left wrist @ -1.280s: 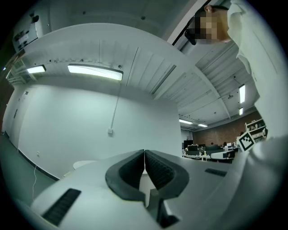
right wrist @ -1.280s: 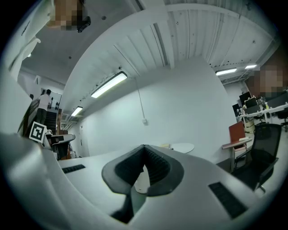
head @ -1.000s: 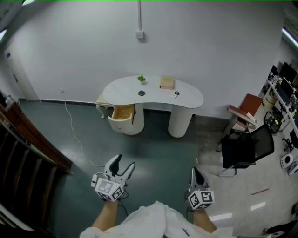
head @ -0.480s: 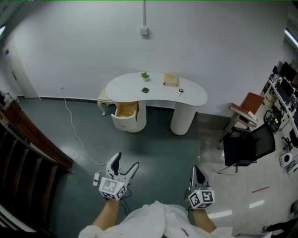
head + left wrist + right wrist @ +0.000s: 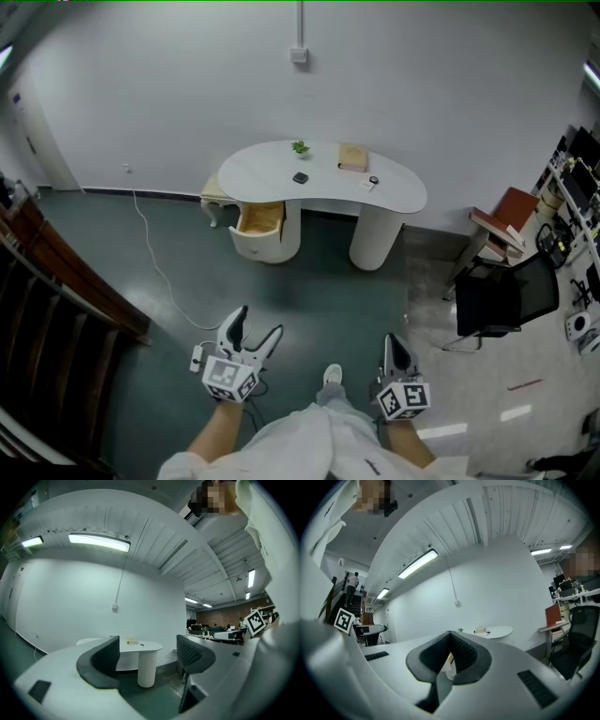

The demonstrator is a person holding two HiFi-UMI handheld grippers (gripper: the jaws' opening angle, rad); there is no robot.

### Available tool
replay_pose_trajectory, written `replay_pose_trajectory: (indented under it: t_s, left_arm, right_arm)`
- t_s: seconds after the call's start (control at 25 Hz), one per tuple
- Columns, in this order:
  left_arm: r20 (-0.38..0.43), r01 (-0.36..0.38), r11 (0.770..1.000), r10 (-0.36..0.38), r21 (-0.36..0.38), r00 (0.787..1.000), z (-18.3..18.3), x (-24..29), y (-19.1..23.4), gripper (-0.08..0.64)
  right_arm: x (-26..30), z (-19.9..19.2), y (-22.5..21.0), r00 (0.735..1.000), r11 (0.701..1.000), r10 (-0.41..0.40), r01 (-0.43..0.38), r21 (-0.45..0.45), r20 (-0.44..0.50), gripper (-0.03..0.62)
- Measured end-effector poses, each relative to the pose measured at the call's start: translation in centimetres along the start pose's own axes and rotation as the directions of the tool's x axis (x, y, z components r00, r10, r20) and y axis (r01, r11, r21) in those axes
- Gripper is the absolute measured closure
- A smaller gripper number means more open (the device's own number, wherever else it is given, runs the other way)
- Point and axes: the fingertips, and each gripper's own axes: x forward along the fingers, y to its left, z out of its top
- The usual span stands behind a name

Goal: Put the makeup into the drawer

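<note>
Holding both tools level over the dark green floor, the person is standing well back from the furniture. The left hand-held gripper is showing its jaws wide apart. They have just been opening, and its own view is showing nothing between the dark ribbed pads, only the room beyond. The right hand-held gripper is keeping its jaws together at the tips, and its own view is showing nothing caught between them. A pale shoe is poking out between the two tools, just ahead of the white sleeves. Farther off, a thin cable is trailing across the floor toward the wall. Beyond it, a white kidney-shaped table is standing against the wall, and its drawer, on the left pedestal, is hanging open with the light wood inside facing up. The makeup is lying on the tabletop as a small dark piece, outside the drawer and well apart from both tools. Near it, a little green plant and a tan box are sitting toward the back edge. At the right, a black chair is standing on the paler floor.
</note>
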Motion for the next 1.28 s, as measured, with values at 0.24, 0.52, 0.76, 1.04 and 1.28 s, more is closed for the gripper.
replay_pose_trajectory:
  t_s: [0.24,0.52,0.76,1.04,1.28]
  left_arm:
    - [-0.014,-0.011,1.000,0.011,-0.004,1.000,-0.7,3.7,1.5,0.193]
    - [-0.008,-0.012,1.000,0.012,0.000,1.000,-0.2,11.1,3.6,0.193]
    - [0.013,-0.022,1.000,0.022,0.010,1.000,1.1,17.9,4.7,0.193]
    - [0.014,-0.058,0.998,0.058,0.007,0.998,1.2,24.3,5.2,0.193]
    - [-0.002,-0.096,0.995,0.096,-0.037,0.995,0.2,27.0,6.3,0.193]
  right_arm:
    - [3.4,-0.2,-1.9,1.000,1.000,0.006,-0.006,0.008,-0.001,0.575]
    - [10.0,0.5,-5.7,1.000,1.000,0.015,-0.015,0.020,0.007,0.575]
    - [16.1,2.2,-8.6,0.999,0.999,0.053,-0.053,0.004,0.005,0.575]
    - [21.7,3.9,-12.5,0.993,0.993,0.115,-0.115,-0.002,0.017,0.575]
    - [25.5,4.6,-13.8,0.987,0.988,0.157,-0.157,0.003,0.030,0.575]
